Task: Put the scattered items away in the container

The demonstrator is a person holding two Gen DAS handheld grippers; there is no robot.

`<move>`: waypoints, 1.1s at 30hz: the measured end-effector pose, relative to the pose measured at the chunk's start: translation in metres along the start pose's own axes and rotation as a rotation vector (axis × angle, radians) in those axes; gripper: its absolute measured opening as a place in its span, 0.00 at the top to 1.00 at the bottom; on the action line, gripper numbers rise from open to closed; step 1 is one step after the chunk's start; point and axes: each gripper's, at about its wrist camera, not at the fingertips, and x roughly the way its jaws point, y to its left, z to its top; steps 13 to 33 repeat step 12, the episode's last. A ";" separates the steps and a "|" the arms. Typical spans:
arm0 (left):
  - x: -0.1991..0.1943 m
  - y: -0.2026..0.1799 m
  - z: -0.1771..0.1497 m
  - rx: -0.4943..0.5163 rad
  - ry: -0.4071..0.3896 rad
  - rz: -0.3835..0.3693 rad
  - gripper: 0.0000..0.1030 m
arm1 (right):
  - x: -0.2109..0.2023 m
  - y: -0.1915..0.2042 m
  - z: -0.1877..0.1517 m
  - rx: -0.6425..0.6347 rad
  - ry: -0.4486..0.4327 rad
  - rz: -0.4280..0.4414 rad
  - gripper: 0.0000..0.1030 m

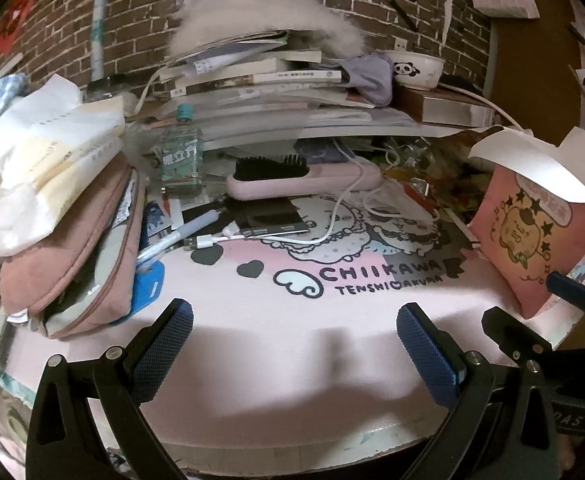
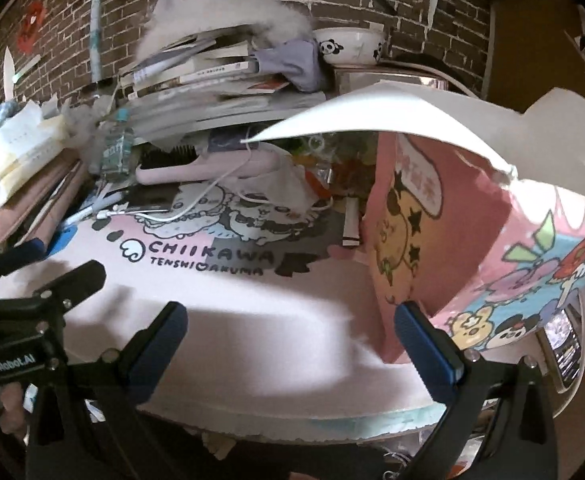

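A pink cartoon box [image 1: 532,236] with raised white flaps stands open at the right of the pink desk mat [image 1: 292,320]; it fills the right wrist view's right side [image 2: 444,232]. Scattered items lie at the mat's far side: a pink hairbrush [image 1: 304,178], a white pen [image 1: 180,236], a white USB cable [image 1: 332,228], a clear bottle [image 1: 182,156]. My left gripper [image 1: 294,346] is open and empty above the bare mat. My right gripper [image 2: 290,346] is open and empty, its right finger [image 2: 424,344] close to the box's near corner.
A pink pouch [image 1: 72,272] under papers sits at the left. Stacked books [image 1: 260,80], a panda bowl [image 1: 412,68] and cloth rest on a shelf against the brick wall. A marker [image 2: 351,220] lies by the box. A phone [image 2: 564,340] sits at the far right.
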 end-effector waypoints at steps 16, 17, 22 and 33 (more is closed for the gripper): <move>-0.003 0.006 -0.002 -0.020 -0.014 -0.006 0.01 | 0.002 0.003 -0.002 0.003 0.002 0.015 0.00; -0.003 0.006 -0.002 -0.020 -0.014 -0.006 0.01 | 0.002 0.003 -0.002 0.003 0.002 0.015 0.00; -0.003 0.006 -0.002 -0.020 -0.014 -0.006 0.01 | 0.002 0.003 -0.002 0.003 0.002 0.015 0.00; -0.003 0.006 -0.002 -0.020 -0.014 -0.006 0.01 | 0.002 0.003 -0.002 0.003 0.002 0.015 0.00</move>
